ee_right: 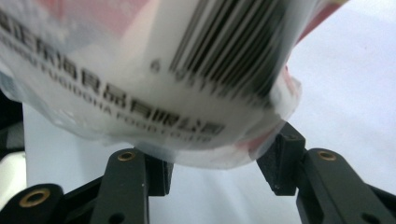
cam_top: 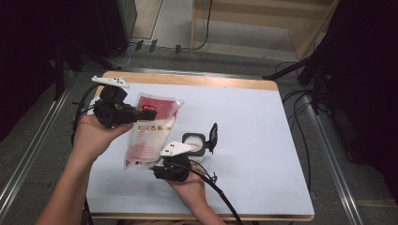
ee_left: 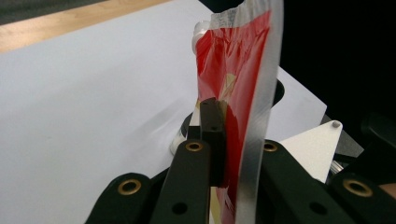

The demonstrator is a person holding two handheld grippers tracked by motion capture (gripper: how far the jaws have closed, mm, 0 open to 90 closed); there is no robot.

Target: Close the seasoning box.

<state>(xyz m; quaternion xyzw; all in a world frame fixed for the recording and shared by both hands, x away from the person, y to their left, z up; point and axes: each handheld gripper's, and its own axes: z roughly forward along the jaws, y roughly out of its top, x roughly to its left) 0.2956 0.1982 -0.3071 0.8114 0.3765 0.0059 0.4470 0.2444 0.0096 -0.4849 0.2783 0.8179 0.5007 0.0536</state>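
- The pouch (cam_top: 151, 133), a soft, floppy red and clear refill bag, is held up off the surface (cam_top: 253, 122), toward nine o'clock of its middle. It looks slick and sloshy, so the flat sealed edges are the safest places to take hold.
- The left claw (cam_top: 146, 114) is clamped shut on the pouch's side seam (ee_left: 254, 140).
- The right claw (cam_top: 162, 165) stands about half open, its jaws cupping the pouch's bottom end (ee_right: 205, 140); I cannot tell whether it presses.
- A small white container (cam_top: 195, 143) with its black lid flipped up sits at three o'clock of the pouch.

My left gripper (cam_top: 146, 114) and right gripper (cam_top: 180, 161) are black, each topped by a pale three-cornered plate and trailing a black cable. Brass-ringed holes dot my black jaws. My forearms are bare.
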